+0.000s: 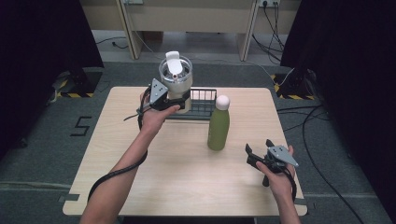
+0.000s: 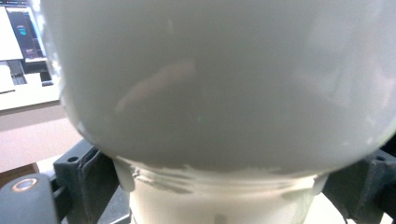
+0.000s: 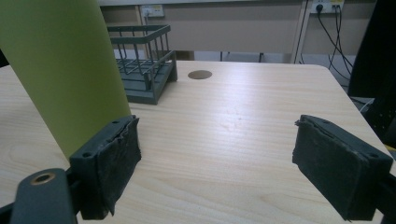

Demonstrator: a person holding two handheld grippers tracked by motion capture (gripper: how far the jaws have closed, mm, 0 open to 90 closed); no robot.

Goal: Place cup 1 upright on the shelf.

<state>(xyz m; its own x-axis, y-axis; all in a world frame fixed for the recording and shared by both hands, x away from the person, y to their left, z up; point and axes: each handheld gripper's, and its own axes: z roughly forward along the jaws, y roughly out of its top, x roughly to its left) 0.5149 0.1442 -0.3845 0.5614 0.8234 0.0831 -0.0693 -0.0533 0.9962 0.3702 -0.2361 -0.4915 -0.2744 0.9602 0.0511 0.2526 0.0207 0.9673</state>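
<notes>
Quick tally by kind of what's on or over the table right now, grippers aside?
Tumblers: 1, white with a clear lid, held by the left gripper
Bottles: 1, green, standing upright
Wire baskets: 1, dark
Total: 3

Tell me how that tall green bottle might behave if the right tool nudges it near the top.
The green bottle stands upright, tall over a narrow base, so a high nudge would probably tip it rather than slide it. Its smooth rounded wall looks slippery and, once down, likely to roll on the table. The open right tool sits beside it, not touching.
</notes>
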